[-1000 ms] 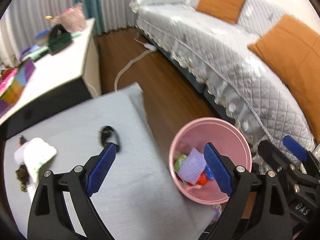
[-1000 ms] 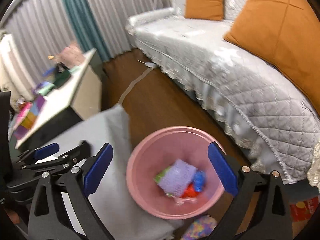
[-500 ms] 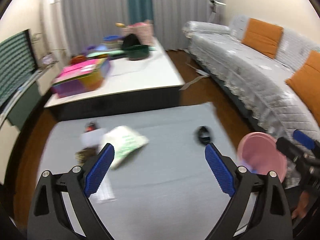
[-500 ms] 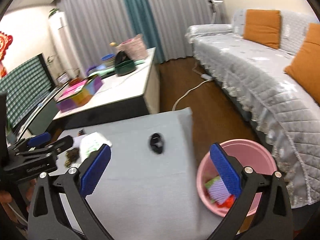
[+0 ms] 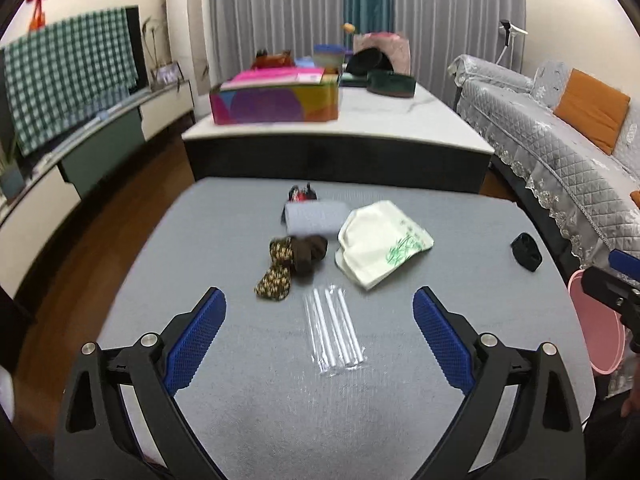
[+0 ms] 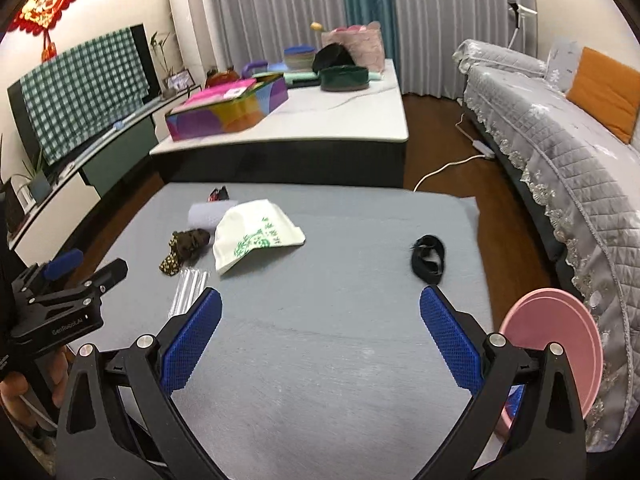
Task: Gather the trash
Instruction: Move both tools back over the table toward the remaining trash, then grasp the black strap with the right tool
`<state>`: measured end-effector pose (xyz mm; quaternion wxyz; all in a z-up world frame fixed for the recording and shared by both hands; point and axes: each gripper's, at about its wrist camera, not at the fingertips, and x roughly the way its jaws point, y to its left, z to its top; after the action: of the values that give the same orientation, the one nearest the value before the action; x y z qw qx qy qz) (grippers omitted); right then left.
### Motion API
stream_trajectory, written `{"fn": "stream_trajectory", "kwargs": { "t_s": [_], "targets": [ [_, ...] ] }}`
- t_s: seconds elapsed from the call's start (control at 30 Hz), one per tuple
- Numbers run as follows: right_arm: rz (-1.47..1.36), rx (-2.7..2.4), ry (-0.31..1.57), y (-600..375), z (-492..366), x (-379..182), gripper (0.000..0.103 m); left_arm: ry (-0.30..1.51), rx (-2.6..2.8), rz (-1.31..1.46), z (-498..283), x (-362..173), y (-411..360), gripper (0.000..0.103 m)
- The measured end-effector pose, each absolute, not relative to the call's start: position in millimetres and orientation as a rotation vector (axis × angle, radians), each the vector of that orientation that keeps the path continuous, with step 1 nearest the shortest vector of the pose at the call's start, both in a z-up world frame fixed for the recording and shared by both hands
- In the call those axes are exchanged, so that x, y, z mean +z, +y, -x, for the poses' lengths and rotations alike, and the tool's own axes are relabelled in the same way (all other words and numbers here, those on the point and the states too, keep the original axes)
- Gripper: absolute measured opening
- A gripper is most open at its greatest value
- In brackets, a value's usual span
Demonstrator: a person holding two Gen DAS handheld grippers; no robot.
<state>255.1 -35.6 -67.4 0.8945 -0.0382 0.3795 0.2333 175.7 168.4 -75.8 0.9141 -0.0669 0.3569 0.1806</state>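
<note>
A: State of the grippers?
B: Left gripper [image 5: 319,338] and right gripper [image 6: 320,340] were both spread wide, holding nothing.
A: Trash location?
B: Straw packet [image 5: 335,332], white bag [image 5: 382,246] on the grey mat [image 5: 280,400]; pink bin [image 6: 560,344] stood beside it.

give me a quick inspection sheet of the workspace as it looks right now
surface: grey mat-covered table, trash in its far half.
job's things: clear packet of white straws; white bag with green print; brown patterned cloth; grey roll; black band; pink plastic bin at the table's right edge.
clutter: colourful box on the white table behind.
grippers: left tool open, empty; right tool open, empty.
cables: white cord on floor.
surroundings: grey quilted sofa.
</note>
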Motion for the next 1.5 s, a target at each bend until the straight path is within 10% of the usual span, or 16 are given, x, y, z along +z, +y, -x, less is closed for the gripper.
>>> {"fn": "stream_trajectory", "kwargs": {
  "t_s": [1.3, 1.43, 1.5],
  "targets": [
    [0.064, 0.11, 0.935, -55.0, -411.0, -174.6, 0.094, 0.887, 0.601, 0.238, -198.9, -97.8, 246.1, 0.092],
    [0.11, 0.096, 0.967, -45.2, -416.5, -186.0, 0.03, 0.897, 0.607, 0.248, -199.1, -101.0, 250.0, 0.092],
    [0.113, 0.088, 0.975, -46.8, -414.9, -183.8, 0.014, 0.899, 0.607, 0.256, -199.6, -101.8, 250.5, 0.092]
  ]
}}
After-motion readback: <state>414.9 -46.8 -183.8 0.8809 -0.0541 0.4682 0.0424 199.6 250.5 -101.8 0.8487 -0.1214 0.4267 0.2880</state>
